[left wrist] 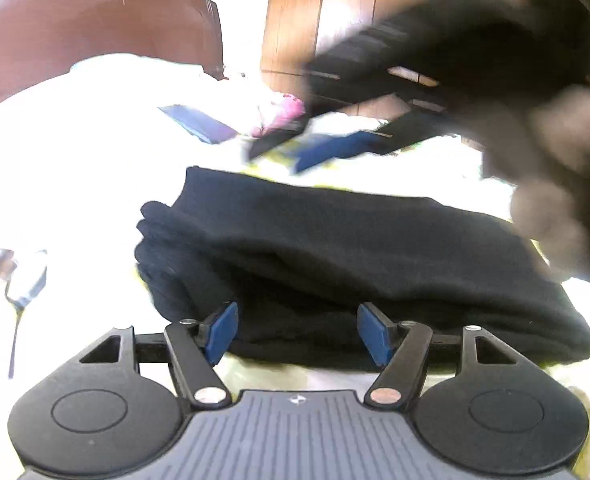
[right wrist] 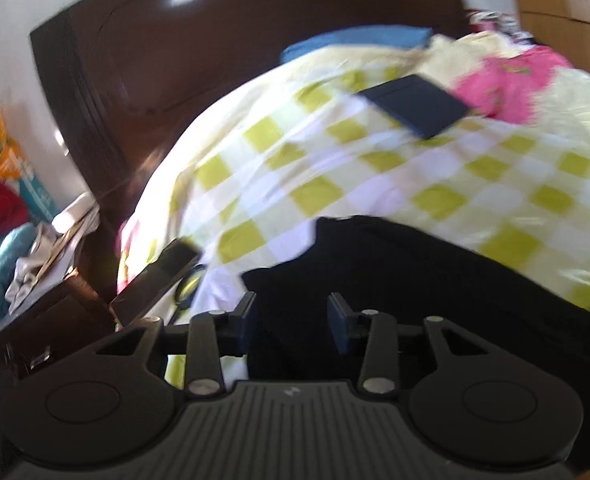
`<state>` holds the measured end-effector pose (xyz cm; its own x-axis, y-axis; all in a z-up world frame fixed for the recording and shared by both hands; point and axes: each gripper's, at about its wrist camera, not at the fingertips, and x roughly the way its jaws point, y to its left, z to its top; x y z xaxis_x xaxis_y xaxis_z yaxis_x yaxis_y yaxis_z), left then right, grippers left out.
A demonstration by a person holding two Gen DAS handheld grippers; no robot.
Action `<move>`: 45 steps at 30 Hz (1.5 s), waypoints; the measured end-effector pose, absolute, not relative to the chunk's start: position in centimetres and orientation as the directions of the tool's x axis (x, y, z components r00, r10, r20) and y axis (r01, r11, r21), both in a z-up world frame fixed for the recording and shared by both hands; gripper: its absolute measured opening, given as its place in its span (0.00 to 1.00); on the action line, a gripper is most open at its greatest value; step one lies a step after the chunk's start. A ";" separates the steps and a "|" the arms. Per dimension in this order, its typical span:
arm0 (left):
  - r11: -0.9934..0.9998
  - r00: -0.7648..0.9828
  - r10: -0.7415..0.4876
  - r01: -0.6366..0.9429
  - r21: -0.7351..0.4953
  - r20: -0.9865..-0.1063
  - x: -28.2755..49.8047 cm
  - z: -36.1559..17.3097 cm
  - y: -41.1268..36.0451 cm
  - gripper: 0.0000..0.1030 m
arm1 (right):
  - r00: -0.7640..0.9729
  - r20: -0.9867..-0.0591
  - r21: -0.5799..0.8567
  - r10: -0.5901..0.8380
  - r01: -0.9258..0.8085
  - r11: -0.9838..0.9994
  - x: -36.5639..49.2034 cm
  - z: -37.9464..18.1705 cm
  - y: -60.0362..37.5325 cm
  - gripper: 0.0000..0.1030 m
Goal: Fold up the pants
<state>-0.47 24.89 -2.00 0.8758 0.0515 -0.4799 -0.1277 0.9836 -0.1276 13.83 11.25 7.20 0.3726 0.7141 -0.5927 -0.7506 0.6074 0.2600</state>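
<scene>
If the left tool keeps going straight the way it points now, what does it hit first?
Most likely the folded dark pants: they lie directly ahead of the open left tool, filling the gap between its blue pads. Depth is hard to judge through the fisheye.

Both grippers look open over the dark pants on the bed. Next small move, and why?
Probably ease both grippers clear and check the fold. The left gripper and right gripper stand open with nothing pinched, and the pants already lie as a compact folded bundle on the checked bedspread. If the near edge looks uneven, regrip there.
</scene>
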 end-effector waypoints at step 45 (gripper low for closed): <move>0.958 0.793 -0.188 0.279 0.071 -0.580 6.4 4.1 6.9 0.79 | 0.395 -0.615 0.565 0.683 -0.384 0.731 16.1 6.6 -28.2 0.31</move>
